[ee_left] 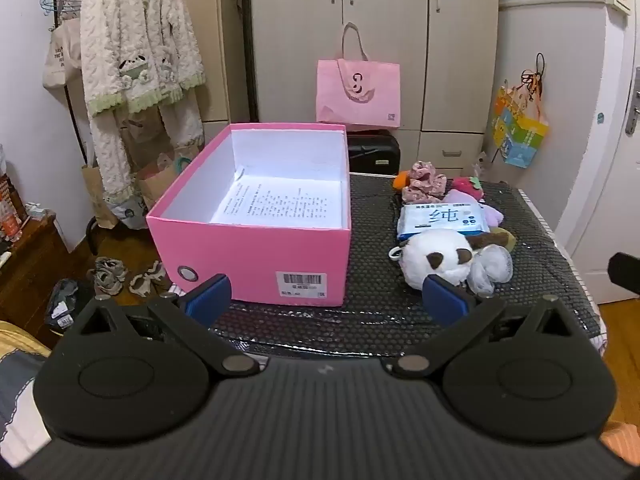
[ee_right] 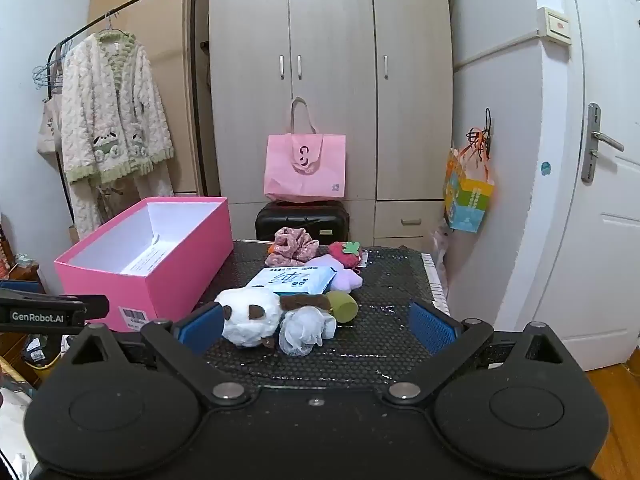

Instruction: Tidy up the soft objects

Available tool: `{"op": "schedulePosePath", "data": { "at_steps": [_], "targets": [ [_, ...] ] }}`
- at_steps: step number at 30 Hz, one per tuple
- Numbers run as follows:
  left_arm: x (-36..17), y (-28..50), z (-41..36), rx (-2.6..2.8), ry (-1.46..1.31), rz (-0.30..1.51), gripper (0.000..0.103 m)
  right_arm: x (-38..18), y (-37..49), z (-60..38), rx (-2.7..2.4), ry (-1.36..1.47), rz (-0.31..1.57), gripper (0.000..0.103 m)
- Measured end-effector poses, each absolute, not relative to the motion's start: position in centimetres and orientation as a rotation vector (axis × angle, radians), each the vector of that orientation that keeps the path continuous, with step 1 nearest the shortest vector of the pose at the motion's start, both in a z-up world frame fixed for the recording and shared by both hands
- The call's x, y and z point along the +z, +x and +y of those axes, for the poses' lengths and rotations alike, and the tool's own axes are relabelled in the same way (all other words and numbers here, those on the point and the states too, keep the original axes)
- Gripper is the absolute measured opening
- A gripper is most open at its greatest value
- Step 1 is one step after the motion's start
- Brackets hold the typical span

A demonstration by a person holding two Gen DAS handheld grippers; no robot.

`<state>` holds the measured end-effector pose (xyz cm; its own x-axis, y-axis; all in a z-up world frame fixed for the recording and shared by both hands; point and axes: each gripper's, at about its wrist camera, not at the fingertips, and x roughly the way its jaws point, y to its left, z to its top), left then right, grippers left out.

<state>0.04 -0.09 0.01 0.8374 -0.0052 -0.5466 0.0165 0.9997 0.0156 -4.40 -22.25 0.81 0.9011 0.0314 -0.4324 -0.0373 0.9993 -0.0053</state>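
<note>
Both grippers (ee_left: 326,300) (ee_right: 316,326) gaping, empty | plush pile (ee_right: 256,316) mid-table (ee_right: 384,344) | pink box (ee_left: 256,248) open at left edge

1. "GenRobot.AI" in white letters runs along the black body of the left claw (ee_right: 54,312), seen from the right wrist view.
2. A large blue character "纯" marks the wipes pack (ee_left: 442,220) lying on the desk (ee_left: 532,276).
3. A barcode label (ee_left: 301,283) sits on the pink box (ee_left: 248,256); its figures are too small to read.
4. The printed sheet (ee_left: 276,204) inside the box carries lines of illegible text.
</note>
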Motion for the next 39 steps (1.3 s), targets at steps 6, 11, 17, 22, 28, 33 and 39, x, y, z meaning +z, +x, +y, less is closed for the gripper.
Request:
{"op": "schedulePosePath", "data": {
  "at_steps": [6,11,17,22,28,33,39],
  "targets": [
    [-0.1,-0.2,-1.1,0.012,0.044,0.581,0.103,0.7,-4.3,-22.3,0.034,-0.021,0.461,0.101],
    [-0.1,0.0,-0.3,-0.038,0.026,0.604,0.103,0.5,-4.4,-22.1,0.025,-0.034,0.459,0.101],
    [-0.3,-0.3,-0.6,-0.042,0.042,0.594,0.103,0.6,-4.5,-22.3,0.023,-0.028,0.455,0.101],
    [-0.5,-0.4,-0.7,-0.038,0.05,0.577,0.103,0.5,-4.7,-22.3,0.017,-0.022,0.444,0.101],
    [-0.9,-0.9,-0.7,-0.06,0.05,0.521,0.103,-0.4,-5.2,-22.4,0.031,-0.026,0.415,0.101],
    [-1.8,-1.0,-1.0,-0.075,0.055,0.498,0.103,-1.0,-5.6,-22.4,0.023,-0.041,0.386,0.101],
    [-2.5,-1.5,-1.3,-0.06,0.095,0.456,0.103,-1.0,-6.1,-22.2,0.007,-0.076,0.35,0.101]
  ]
}}
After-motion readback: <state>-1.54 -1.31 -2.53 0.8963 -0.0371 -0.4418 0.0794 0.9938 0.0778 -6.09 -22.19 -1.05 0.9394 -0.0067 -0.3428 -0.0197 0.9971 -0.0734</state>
